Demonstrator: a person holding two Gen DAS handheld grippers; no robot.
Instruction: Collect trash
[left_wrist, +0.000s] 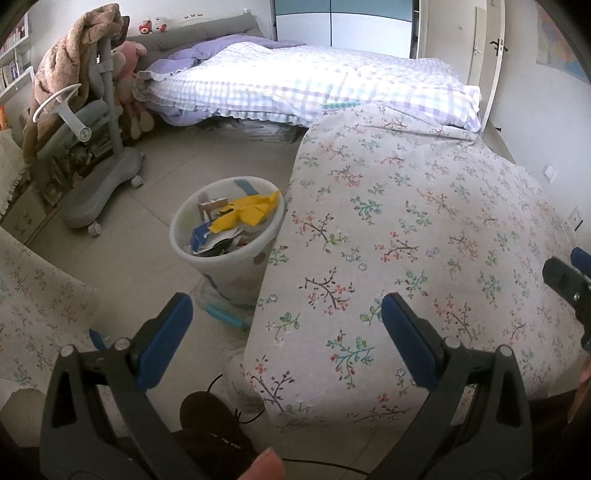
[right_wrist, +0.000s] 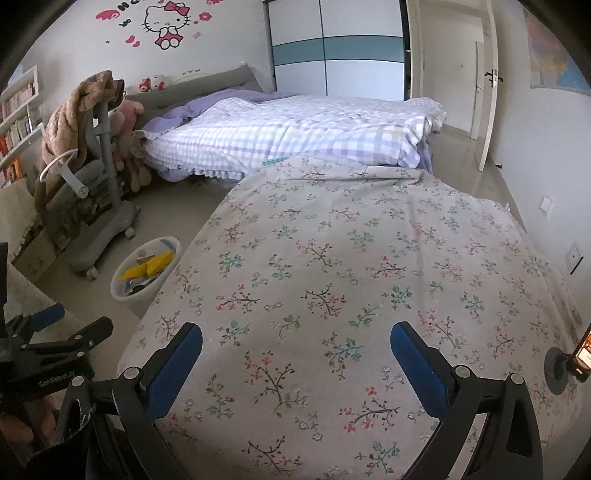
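Observation:
A white trash bin (left_wrist: 236, 273) stands on the floor against the left side of a table under a floral cloth (left_wrist: 406, 251). It holds yellow paper (left_wrist: 251, 212) and other scraps. The bin also shows in the right wrist view (right_wrist: 127, 295), at the table's left. My left gripper (left_wrist: 286, 325) is open and empty, over the table's left edge, near the bin. My right gripper (right_wrist: 295, 350) is open and empty above the floral cloth (right_wrist: 351, 258). The right gripper's tip shows at the right edge of the left wrist view (left_wrist: 569, 277).
A bed with a checked quilt (right_wrist: 295, 136) lies behind the table. A grey wheeled chair (left_wrist: 88, 155) draped with a brown blanket stands left of the bin. A second floral-covered surface (left_wrist: 33, 302) is at the near left. A phone on a mount (right_wrist: 580, 354) sits at the table's right.

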